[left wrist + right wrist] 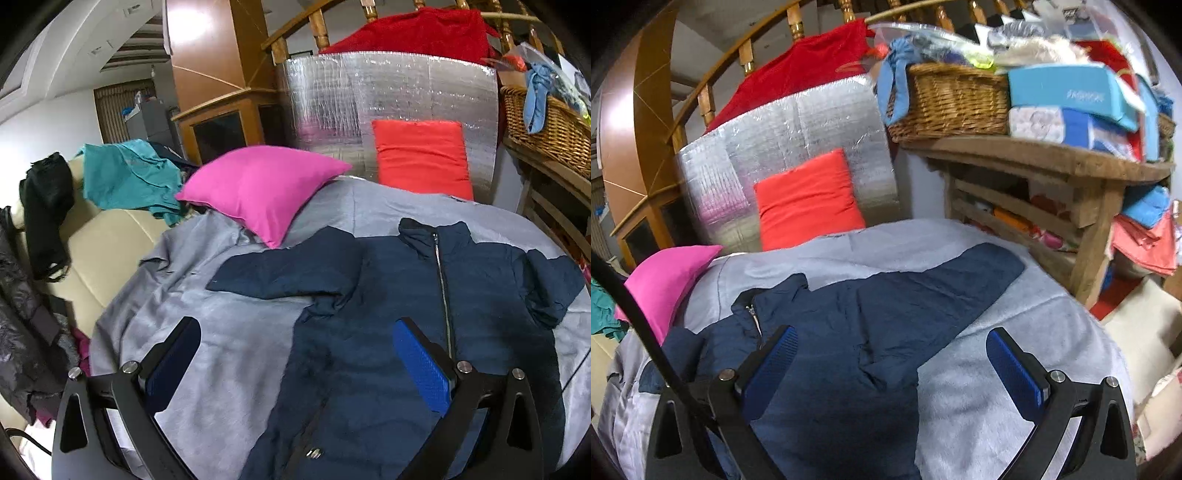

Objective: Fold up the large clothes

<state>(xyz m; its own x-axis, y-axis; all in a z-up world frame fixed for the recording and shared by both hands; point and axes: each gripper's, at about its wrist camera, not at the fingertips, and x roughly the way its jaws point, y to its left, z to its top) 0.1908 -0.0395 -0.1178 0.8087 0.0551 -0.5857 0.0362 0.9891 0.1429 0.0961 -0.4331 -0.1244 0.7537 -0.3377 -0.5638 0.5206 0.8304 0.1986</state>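
A navy zip-up jacket (388,314) lies face up on a grey bedspread (229,332), zipper closed, both sleeves spread out. My left gripper (295,343) is open and empty, hovering over the jacket's left body edge below its left sleeve (284,273). In the right wrist view the jacket (857,332) shows with its right sleeve (942,280) stretched toward the far right. My right gripper (892,354) is open and empty above the jacket's right side, near the armpit.
A pink pillow (258,188) and an orange-red pillow (421,155) lie at the head, against a silver foil panel (332,99). A cream sofa (99,240) with clothes stands left. A wooden shelf (1052,158) with a wicker basket (953,103) stands right.
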